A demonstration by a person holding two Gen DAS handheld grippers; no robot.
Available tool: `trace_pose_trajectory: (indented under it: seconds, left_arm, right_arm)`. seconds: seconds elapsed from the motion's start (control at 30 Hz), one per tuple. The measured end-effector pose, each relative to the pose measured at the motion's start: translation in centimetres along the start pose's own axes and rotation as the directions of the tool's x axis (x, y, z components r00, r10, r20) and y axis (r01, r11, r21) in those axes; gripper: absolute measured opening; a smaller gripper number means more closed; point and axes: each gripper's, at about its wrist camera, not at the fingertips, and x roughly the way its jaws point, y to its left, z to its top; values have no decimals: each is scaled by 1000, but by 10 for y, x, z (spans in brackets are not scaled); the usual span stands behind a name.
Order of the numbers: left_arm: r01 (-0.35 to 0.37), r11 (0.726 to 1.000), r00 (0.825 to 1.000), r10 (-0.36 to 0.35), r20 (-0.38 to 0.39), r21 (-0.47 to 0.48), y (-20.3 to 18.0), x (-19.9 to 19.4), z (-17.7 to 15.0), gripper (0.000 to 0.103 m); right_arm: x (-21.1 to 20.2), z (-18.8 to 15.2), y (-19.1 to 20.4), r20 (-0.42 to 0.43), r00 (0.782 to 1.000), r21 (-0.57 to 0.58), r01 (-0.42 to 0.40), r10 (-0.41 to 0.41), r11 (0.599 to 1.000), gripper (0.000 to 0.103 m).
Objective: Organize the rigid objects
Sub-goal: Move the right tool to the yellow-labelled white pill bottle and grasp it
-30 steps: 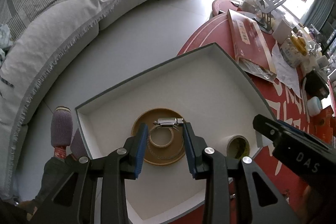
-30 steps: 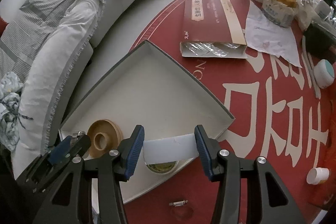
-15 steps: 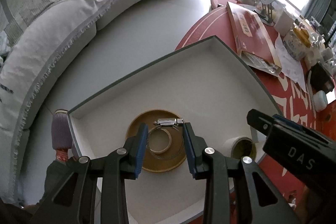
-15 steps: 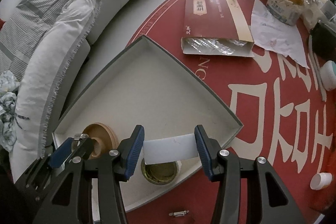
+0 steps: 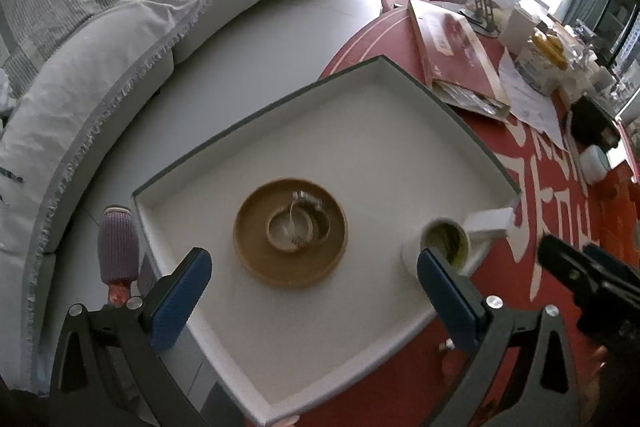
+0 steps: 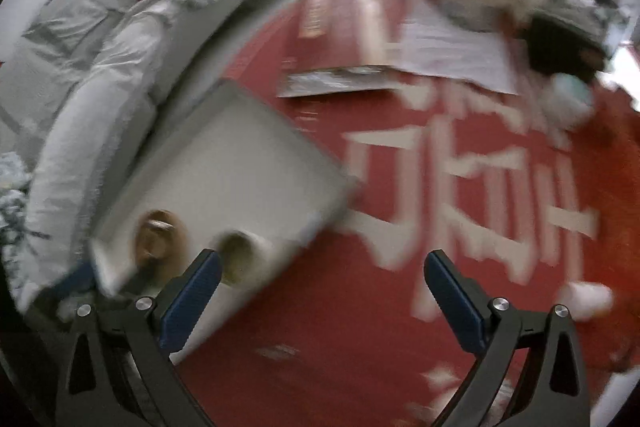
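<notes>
Wooden dish carrying metal hose clamp, and tape roll beside it, are being kept together in the white tray for sorting. Left gripper and right gripper are being held spread, jaws having just been opening, nothing between them.

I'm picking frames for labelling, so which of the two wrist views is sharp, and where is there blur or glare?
Left wrist view: sharp on the brown dish and white tray, windows blown out top right, fisheye bending the edges. Right wrist view: motion-smeared throughout, only the right gripper crisp.
</notes>
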Motion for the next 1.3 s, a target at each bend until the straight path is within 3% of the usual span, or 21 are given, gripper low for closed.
trace_pose_trajectory:
  seconds: [0.07,0.17,0.23,0.33,0.4,0.47,0.57,0.67,0.73,0.83,0.9,1.03,1.13,1.17,1.23,1.3]
  left_arm:
    - [3,1000,1000,-3,-1,14,-2,-4,-7,103]
    - [20,999,1000,-20,-8,33,-6,-11,-19,103]
    - [30,998,1000,-29,-12,52,-11,-15,-26,103]
    - [30,995,999,-28,-27,92,-19,-19,-37,103]
    - [29,993,999,-24,-38,118,-24,-20,-43,103]
    - [22,990,999,-15,-46,136,-28,-21,-48,103]
    - [16,987,999,-8,-47,158,-30,-24,-55,103]
    - [15,987,999,-7,-50,162,-29,-26,-59,103]
    - [7,987,999,2,-51,160,-27,-27,-62,103]
    - [1,988,999,6,-47,153,-24,-30,-68,103]
    - [-2,988,999,9,-44,157,-23,-33,-74,103]
    - [4,985,998,7,-62,174,-25,-34,-90,103]
    - [10,981,997,5,-78,193,-32,-35,-104,103]
    - [11,980,997,6,-82,199,-35,-36,-108,103]
    - [18,977,996,3,-94,212,-39,-37,-115,103]
    - [14,974,996,7,-92,225,-43,-40,-120,103]
  right_arm:
    - [-6,-10,-23,18,996,2,87,-87,996,102]
    - [-4,-11,-63,27,973,6,227,-227,974,102]
    - [2,-8,-85,31,960,15,277,-277,961,102]
    - [20,-11,-101,50,931,-76,364,-361,928,102]
    - [37,-15,-114,6,925,-104,378,-380,920,102]
    - [46,-19,-127,-58,934,-51,350,-352,935,102]
    - [39,-30,-144,-131,973,146,209,-190,967,102]
    - [19,-56,-146,-154,988,323,35,16,946,102]
    - [5,-72,-141,-140,985,355,-44,100,934,102]
    - [-33,-92,-129,-53,999,287,16,-1,958,102]
    - [-61,-107,-128,36,996,243,74,-85,967,102]
    - [-100,-144,-155,134,956,274,218,-262,937,102]
    - [-102,-164,-204,61,897,401,380,-438,834,102]
    - [-93,-166,-219,28,896,432,389,-444,813,102]
    - [-72,-166,-240,-41,932,454,337,-359,825,103]
    - [-61,-159,-242,-62,910,397,400,-411,826,100]
